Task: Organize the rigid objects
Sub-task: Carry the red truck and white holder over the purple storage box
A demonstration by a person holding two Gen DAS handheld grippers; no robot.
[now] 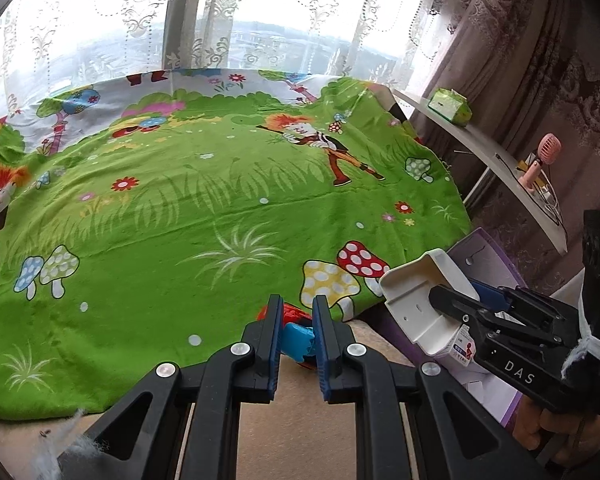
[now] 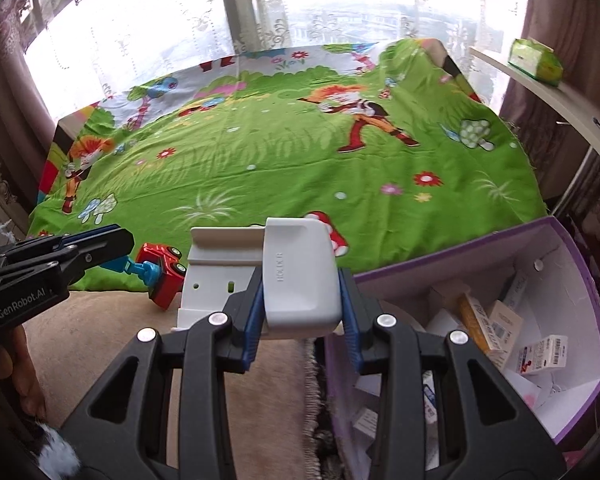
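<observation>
White plastic holder [image 2: 296, 276]: clamped between the closed-in blue pads of the right gripper [image 2: 302, 312], held in the air above the near edge of the green cartoon cloth [image 2: 284, 160], its long axis running away from the camera, its slotted flat plate to the left. Red and blue toy truck [image 2: 162, 274]: pinched by its blue part in the narrowly closed left gripper [image 1: 296, 340], tilted, nose down over the beige carpet [image 2: 112, 336]. Purple box [image 2: 572, 320]: just right of the holder, open, holding small cartons. Curved shelf [image 1: 480, 152]: right of the cloth, bearing a green packet [image 1: 450, 106] and a pink fan [image 1: 540, 160].
</observation>
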